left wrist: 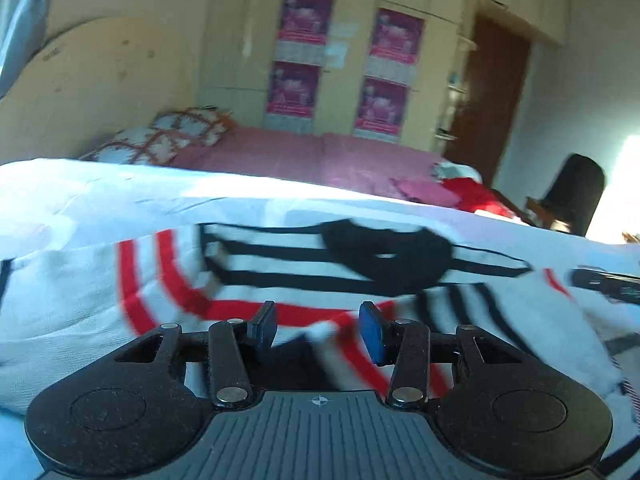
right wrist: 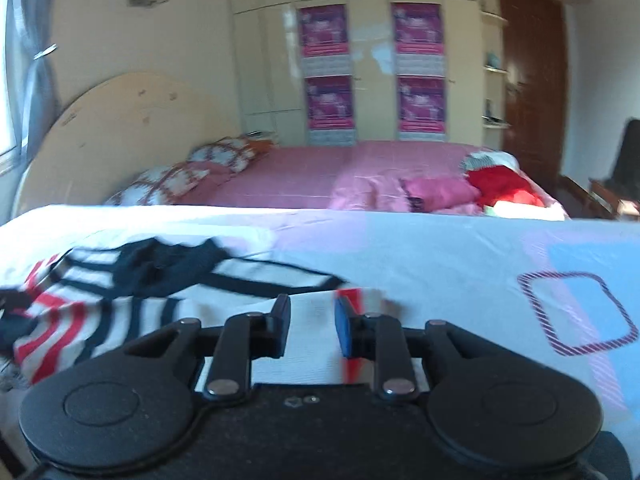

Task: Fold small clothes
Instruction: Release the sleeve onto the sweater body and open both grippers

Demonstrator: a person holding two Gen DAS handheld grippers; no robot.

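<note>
Posters [right wrist: 328,30], lettering unreadable, line the wardrobe beyond both parted grippers, left gripper [left wrist: 320,330] and right gripper [right wrist: 311,326], over a striped garment [left wrist: 280,276].

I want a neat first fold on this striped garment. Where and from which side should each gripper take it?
Grip the striped garment by its near hem, coming in low from the front. It lies flat on the pale sheet. The left gripper and right gripper are both open and already face that edge, probably near opposite ends.
</note>
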